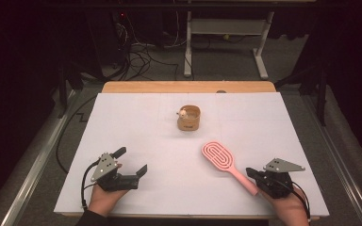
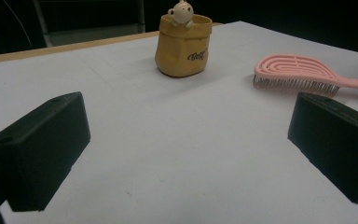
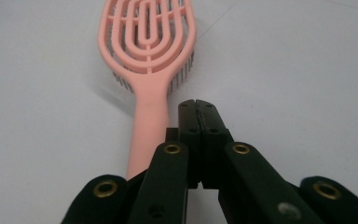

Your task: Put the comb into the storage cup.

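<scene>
Yellow pot (image 1: 189, 118) holding small bear figure (image 1: 183, 113), pink brush (image 1: 223, 160) beside closed, empty right hand-held gripper (image 1: 250, 172), left hand-held gripper (image 1: 131, 161) wide open

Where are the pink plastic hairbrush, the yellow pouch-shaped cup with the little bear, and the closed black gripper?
pink plastic hairbrush (image 1: 218, 155), high view, on its oval head.
yellow pouch-shaped cup (image 2: 183, 49), left gripper view, on its front wall.
right gripper (image 3: 198, 108), right gripper view, where the shut tips meet, beside the brush handle.

One pink hairbrush (image 1: 224, 162), one yellow pouch-shaped holder (image 1: 189, 118) with one small bear figure (image 1: 183, 113), two handheld grippers.
</scene>
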Motion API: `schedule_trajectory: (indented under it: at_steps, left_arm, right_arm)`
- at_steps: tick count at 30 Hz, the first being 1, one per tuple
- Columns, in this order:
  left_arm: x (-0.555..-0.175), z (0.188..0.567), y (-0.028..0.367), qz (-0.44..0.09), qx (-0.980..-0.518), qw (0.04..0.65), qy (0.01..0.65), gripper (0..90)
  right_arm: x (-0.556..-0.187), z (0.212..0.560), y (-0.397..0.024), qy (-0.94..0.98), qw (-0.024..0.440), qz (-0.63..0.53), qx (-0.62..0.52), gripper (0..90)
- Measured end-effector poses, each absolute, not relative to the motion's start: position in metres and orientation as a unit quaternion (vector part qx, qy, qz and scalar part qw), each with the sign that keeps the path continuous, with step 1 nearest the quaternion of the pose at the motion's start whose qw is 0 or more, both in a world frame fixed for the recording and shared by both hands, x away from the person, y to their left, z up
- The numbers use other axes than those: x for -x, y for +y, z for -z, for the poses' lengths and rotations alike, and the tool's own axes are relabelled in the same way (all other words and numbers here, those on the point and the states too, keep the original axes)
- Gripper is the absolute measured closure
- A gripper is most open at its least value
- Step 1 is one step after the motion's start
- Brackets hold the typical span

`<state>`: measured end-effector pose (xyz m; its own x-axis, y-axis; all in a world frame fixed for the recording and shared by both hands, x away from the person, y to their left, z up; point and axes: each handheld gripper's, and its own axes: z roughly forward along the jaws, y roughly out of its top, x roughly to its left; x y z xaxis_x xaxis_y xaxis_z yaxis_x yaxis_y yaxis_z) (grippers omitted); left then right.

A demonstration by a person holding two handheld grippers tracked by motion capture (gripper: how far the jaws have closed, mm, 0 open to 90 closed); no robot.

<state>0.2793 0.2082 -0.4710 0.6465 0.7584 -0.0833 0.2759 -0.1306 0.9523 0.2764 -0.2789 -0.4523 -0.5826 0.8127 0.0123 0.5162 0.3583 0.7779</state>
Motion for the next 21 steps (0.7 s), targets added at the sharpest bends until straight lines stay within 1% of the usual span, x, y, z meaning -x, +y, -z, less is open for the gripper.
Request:
schedule_trajectory:
  at_steps: [2, 3, 4, 5, 8, 12, 15, 16, 17, 19, 20, 21]
  left_arm:
    - [-0.2794, 0.4711, 0.2079, -0.218, -0.720, 0.552, 0.359, 0.0]
    - [-0.2794, 0.4711, 0.2079, -0.218, -0.720, 0.552, 0.359, 0.0]
    - [-0.2794, 0.4711, 0.2078, -0.218, -0.720, 0.552, 0.359, 0.0]
    - [-0.2794, 0.4711, 0.2077, -0.218, -0.720, 0.552, 0.358, 0.0]
    - [-0.2793, 0.4711, 0.2077, -0.218, -0.720, 0.552, 0.359, 0.0]
    - [-0.2795, 0.4712, 0.2077, -0.218, -0.720, 0.553, 0.359, 0.0]
    - [-0.2793, 0.4712, 0.2076, -0.218, -0.720, 0.552, 0.358, 0.0]
    - [-0.2793, 0.4711, 0.2077, -0.218, -0.720, 0.552, 0.358, 0.0]
    - [-0.2793, 0.4711, 0.2078, -0.218, -0.720, 0.553, 0.359, 0.0]
    - [-0.2793, 0.4710, 0.2082, -0.219, -0.720, 0.553, 0.359, 0.0]
    - [-0.2794, 0.4710, 0.2082, -0.219, -0.719, 0.553, 0.359, 0.0]
    - [-0.2795, 0.4711, 0.2081, -0.218, -0.719, 0.553, 0.359, 0.0]
  right_arm:
    - [-0.2767, 0.4522, -0.2816, 0.790, 0.196, -0.398, -0.423, 81.5]
    - [-0.2767, 0.4522, -0.2816, 0.790, 0.196, -0.398, -0.423, 81.5]
    - [-0.2773, 0.4531, -0.2836, 0.781, 0.197, -0.409, -0.430, 70.1]
    - [-0.2773, 0.4531, -0.2836, 0.781, 0.197, -0.409, -0.430, 70.1]
    - [-0.2788, 0.4540, -0.2854, 0.772, 0.198, -0.421, -0.433, 57.9]
    - [-0.2790, 0.4534, -0.2858, 0.765, 0.210, -0.433, -0.428, 38.0]
    - [-0.2798, 0.4535, -0.2852, 0.761, 0.213, -0.441, -0.425, 24.5]
    - [-0.2803, 0.4538, -0.2847, 0.758, 0.210, -0.447, -0.425, 18.6]
    - [-0.2803, 0.4538, -0.2847, 0.758, 0.210, -0.447, -0.425, 18.6]
    - [-0.2802, 0.4541, -0.2836, 0.757, 0.215, -0.446, -0.427, 10.4]
    - [-0.2805, 0.4540, -0.2825, 0.755, 0.218, -0.447, -0.427, 2.8]
    - [-0.2805, 0.4540, -0.2825, 0.755, 0.218, -0.447, -0.427, 2.8]
